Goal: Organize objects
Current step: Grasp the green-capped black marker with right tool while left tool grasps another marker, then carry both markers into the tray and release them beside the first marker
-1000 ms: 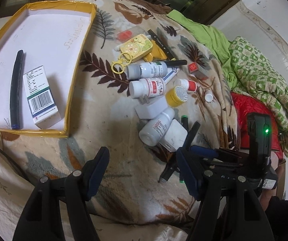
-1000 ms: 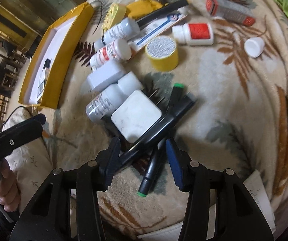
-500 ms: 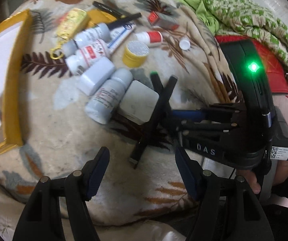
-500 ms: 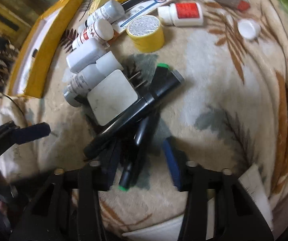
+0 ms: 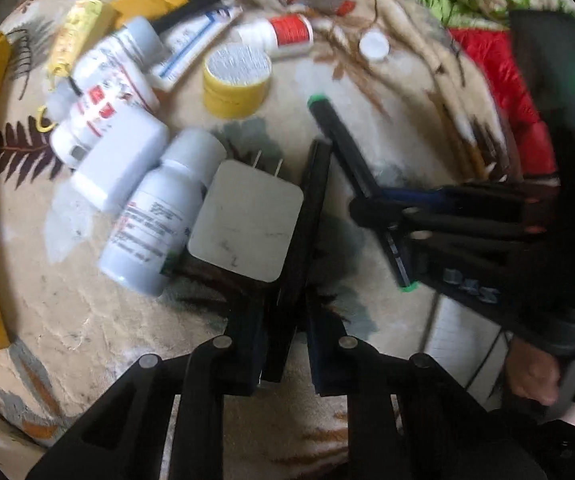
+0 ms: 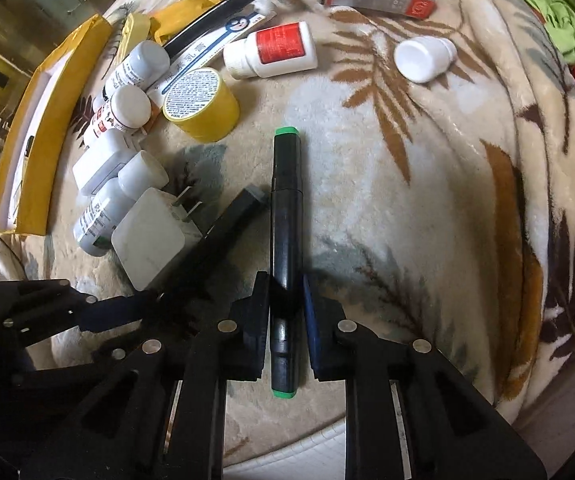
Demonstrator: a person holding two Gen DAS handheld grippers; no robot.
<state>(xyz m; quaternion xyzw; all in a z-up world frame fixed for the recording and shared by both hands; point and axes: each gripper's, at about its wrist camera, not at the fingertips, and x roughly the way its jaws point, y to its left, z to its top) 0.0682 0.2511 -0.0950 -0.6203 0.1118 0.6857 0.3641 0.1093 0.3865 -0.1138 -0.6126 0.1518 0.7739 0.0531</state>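
Pickup step: the right hand-held gripper [image 6: 285, 312] clamps the green-capped marker [image 6: 285, 216]; the left hand-held gripper [image 5: 285, 336] pinches the black pen [image 5: 307, 216] on the blanket [image 6: 427, 200]. Next, likely carry both toward the yellow box [image 6: 47, 120] at 10 o'clock.

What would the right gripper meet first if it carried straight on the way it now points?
Shut on the green-capped marker, the right gripper would probably meet bare blanket first; the red-labelled bottle lies farther along. Depth is uncertain.
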